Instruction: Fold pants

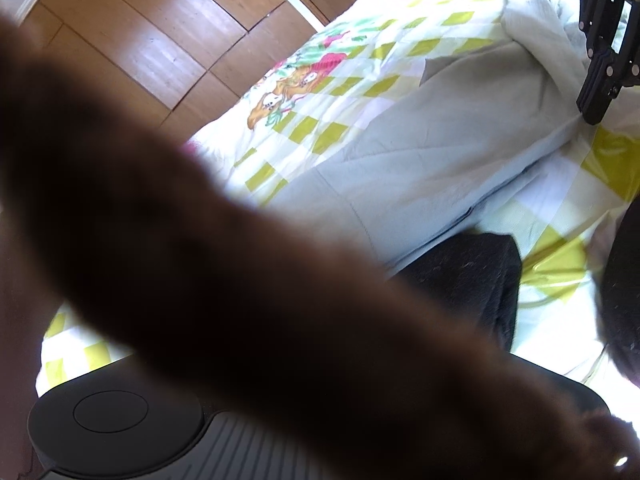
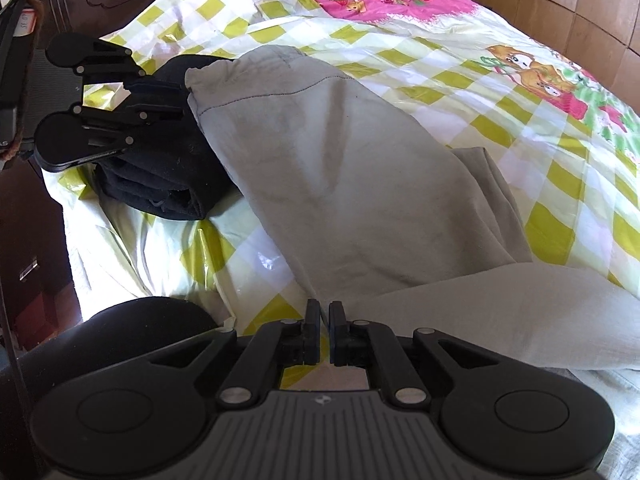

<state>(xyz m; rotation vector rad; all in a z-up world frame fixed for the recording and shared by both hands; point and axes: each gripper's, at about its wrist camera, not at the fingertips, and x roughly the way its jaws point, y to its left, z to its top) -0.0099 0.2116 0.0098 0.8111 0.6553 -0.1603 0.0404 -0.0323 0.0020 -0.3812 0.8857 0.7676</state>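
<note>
Right gripper point(image 2: 325, 322): your fingers nearly together, empty, beside grey pants point(image 2: 340, 168).
Left gripper point(image 2: 168, 98): closed at your waistband.

We find almost nothing readable: a small white tag point(image 2: 27, 21) at the left edge of the right wrist view carries red marks too blurred for us to make out, and a tiny emblem point(image 2: 319, 400) on the right claw's body shows no letters
</note>
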